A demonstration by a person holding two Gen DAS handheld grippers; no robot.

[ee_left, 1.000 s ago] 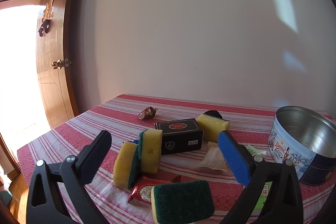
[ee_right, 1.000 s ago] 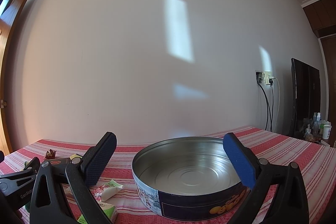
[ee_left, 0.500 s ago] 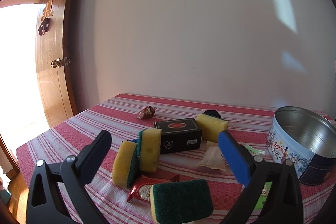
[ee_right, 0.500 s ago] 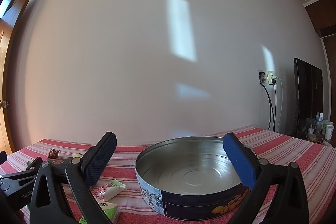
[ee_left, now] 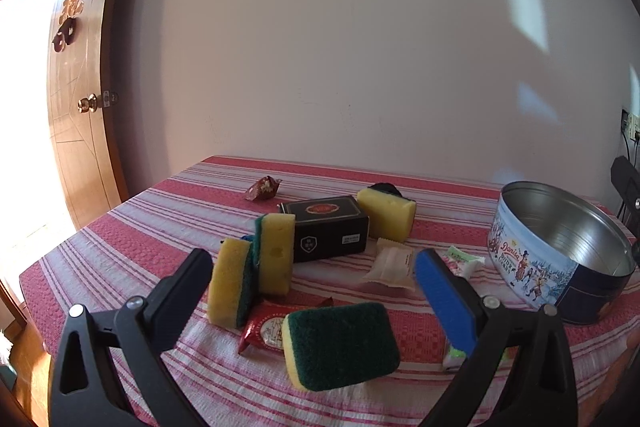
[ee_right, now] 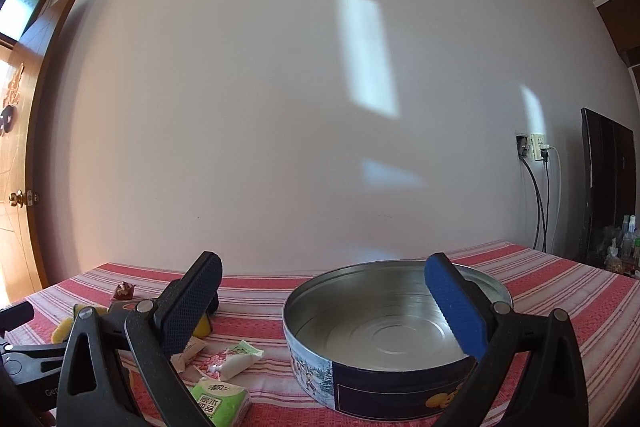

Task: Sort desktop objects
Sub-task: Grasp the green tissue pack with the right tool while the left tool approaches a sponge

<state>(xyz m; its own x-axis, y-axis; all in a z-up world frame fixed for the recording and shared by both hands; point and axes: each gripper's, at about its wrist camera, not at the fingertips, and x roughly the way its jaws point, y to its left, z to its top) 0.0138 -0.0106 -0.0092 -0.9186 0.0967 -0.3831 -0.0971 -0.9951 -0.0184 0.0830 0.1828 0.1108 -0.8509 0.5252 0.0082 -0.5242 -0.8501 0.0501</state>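
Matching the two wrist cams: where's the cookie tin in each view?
Left wrist: cookie tin at the right edge, right of the left gripper.
Right wrist: cookie tin at lower centre, beyond the right gripper.
Shared landmark: the striped tablecloth.

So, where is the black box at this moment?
In the left wrist view the black box lies mid-table on the striped cloth, between an upright yellow sponge on its left and another yellow sponge on its right.

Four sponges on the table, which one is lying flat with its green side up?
The sponge nearest the left gripper, at the front edge of the pile. Its dark green scrub face points up; the other three show mostly yellow foam and stand on edge or tilted.
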